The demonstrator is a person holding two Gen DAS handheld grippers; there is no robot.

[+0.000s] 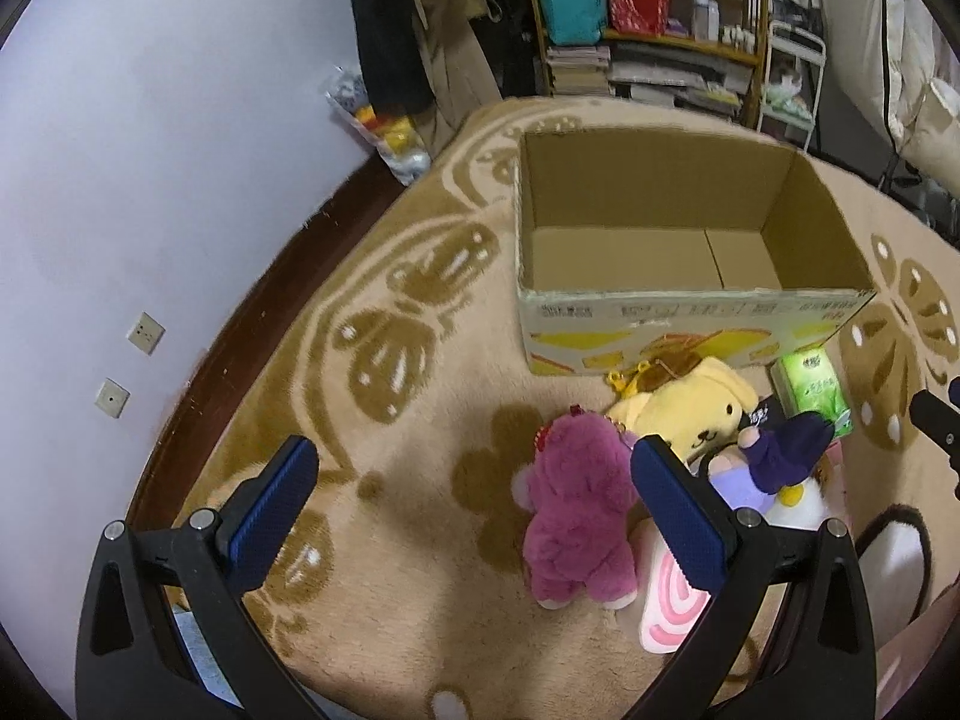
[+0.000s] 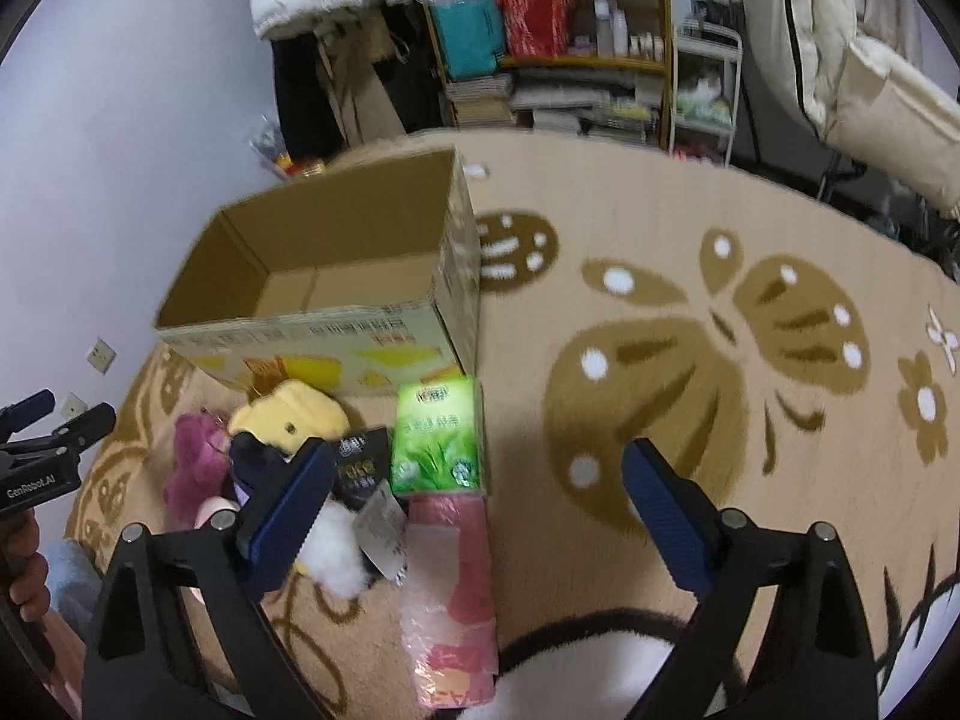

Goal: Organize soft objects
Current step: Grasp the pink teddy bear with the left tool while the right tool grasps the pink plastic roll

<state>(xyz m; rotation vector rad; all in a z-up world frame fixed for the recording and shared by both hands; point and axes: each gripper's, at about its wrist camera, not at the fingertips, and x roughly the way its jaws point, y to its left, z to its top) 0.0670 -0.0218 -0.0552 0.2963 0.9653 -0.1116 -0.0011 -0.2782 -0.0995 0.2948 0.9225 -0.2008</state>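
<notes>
Both tongs wide open, nothing held. Left tongs hang over the rug; purple plush bear lies between the blades, nearer the right one, not touched. Yellow plush dog just beyond the bear, w/ a dark-hooded doll to the right of it. Cardboard box stands open further ahead, nothing visible inside. Right tongs over the pile's other side: green tissue pack ahead between the blades, pink pack nearer, white fluff by the left blade.
</notes>
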